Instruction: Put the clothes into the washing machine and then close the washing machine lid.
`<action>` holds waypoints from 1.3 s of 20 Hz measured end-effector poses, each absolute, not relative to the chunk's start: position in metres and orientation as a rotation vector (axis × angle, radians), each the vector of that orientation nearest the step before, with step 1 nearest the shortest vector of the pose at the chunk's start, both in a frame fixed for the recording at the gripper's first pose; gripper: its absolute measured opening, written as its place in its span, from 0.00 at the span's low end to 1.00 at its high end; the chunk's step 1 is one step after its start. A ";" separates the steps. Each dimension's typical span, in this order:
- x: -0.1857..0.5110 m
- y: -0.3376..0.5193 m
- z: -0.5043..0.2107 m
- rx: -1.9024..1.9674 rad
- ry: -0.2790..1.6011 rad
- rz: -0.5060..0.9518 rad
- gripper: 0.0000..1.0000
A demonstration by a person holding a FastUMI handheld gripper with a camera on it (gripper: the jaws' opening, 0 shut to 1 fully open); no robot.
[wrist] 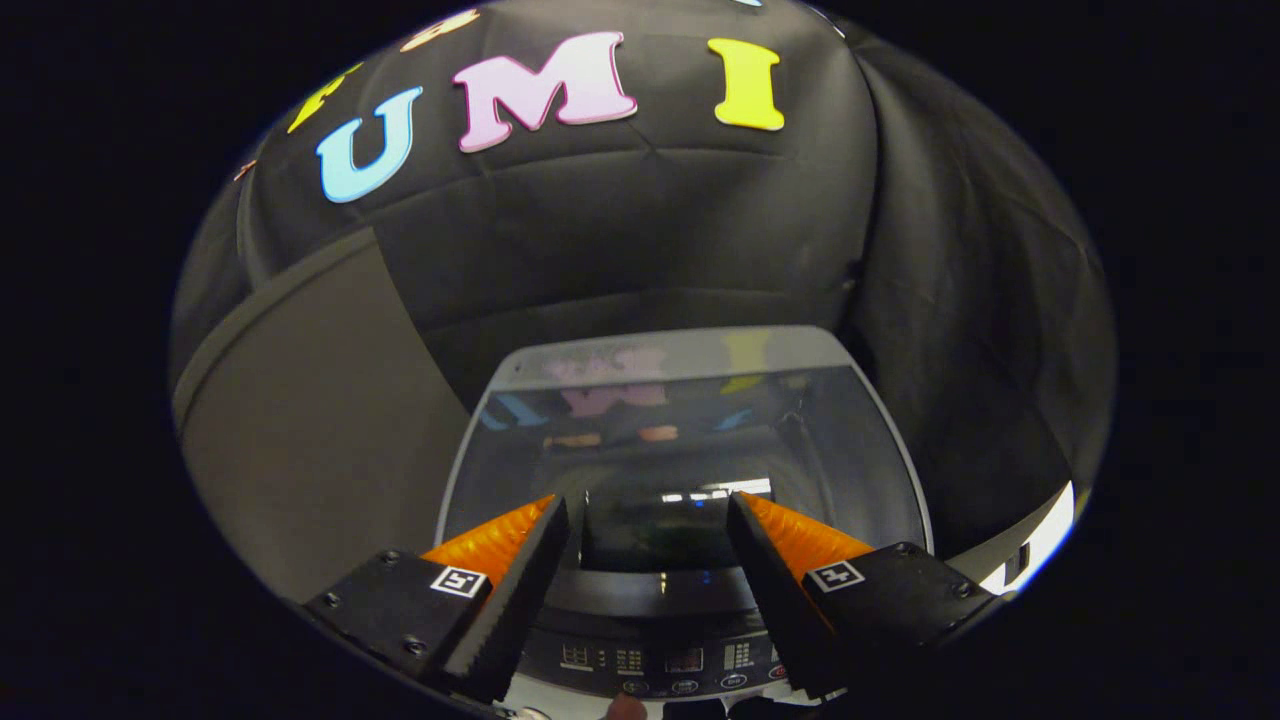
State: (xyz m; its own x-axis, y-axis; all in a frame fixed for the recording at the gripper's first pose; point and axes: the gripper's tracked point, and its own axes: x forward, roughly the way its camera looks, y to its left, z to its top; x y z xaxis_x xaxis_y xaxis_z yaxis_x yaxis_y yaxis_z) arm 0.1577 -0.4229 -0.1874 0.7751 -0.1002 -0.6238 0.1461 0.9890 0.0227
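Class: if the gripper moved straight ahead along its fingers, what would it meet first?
Probably the washing machine's closed lid, just ahead of the open gripper, which holds nothing. Depth is unclear; the wall lies beyond.

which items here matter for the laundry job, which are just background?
Job:
- washer, seen from above
- lid, glossy, lying down shut over the tub
- claw, open, nothing between the fingers, over the lid's front edge

Background:
- control panel between and below the fingers
- black cloth wall beyond
- grey panel beside the washer
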 end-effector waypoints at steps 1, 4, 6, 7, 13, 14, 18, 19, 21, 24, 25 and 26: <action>0.153 -0.423 -0.195 0.070 0.697 -0.130 1.00; 0.155 -0.421 -0.189 0.077 0.684 -0.127 1.00; 0.158 -0.418 -0.167 0.090 0.644 -0.127 1.00; 0.162 -0.416 -0.152 0.097 0.616 -0.123 1.00; 0.183 -0.394 -0.030 0.114 0.373 -0.059 1.00; 0.185 -0.390 -0.001 0.111 0.319 -0.048 1.00; 0.185 -0.376 0.087 0.106 0.120 -0.006 1.00; 0.183 -0.376 0.104 0.096 0.089 -0.009 1.00; 0.180 -0.372 0.125 0.075 0.035 -0.003 0.99; 0.175 -0.366 0.151 0.067 -0.016 0.005 0.99; 0.173 -0.365 0.156 0.069 -0.029 0.006 0.99; 0.172 -0.364 0.162 0.067 -0.044 0.005 0.99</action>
